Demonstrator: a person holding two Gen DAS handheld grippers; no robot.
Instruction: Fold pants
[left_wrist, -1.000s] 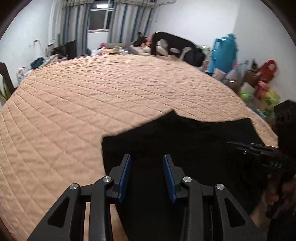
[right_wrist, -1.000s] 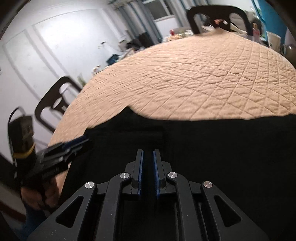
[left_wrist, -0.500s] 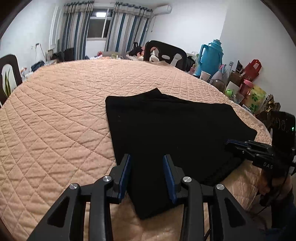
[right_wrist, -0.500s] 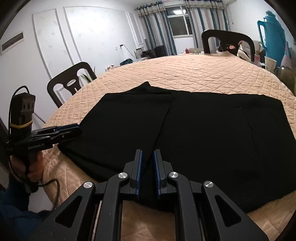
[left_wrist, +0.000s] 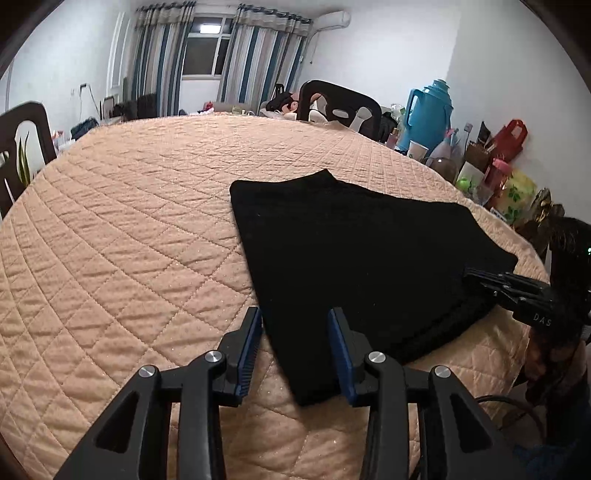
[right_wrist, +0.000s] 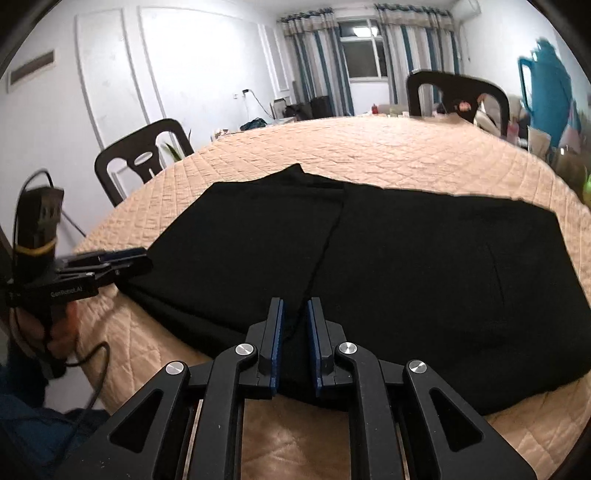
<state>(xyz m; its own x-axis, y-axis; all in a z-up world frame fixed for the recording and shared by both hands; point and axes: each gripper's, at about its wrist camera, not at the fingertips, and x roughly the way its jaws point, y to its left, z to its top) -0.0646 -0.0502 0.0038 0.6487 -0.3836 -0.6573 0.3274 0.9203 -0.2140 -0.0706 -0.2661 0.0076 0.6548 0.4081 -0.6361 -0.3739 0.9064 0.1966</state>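
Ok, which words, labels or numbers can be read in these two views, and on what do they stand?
"GenRobot.AI": side of the left gripper, seen in the right wrist view.
"DAS": side of the right gripper, left wrist view; the rest is cut off.
Bags and cup by the wall: nothing readable.

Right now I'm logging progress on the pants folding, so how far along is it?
Done: the black fabric pants lie flat as a folded rectangle on the quilted peach table cover. In hand: nothing; the left gripper is open, the right gripper slightly parted, both at the near edge. Left: perhaps another fold, though I can't tell whether one is intended.
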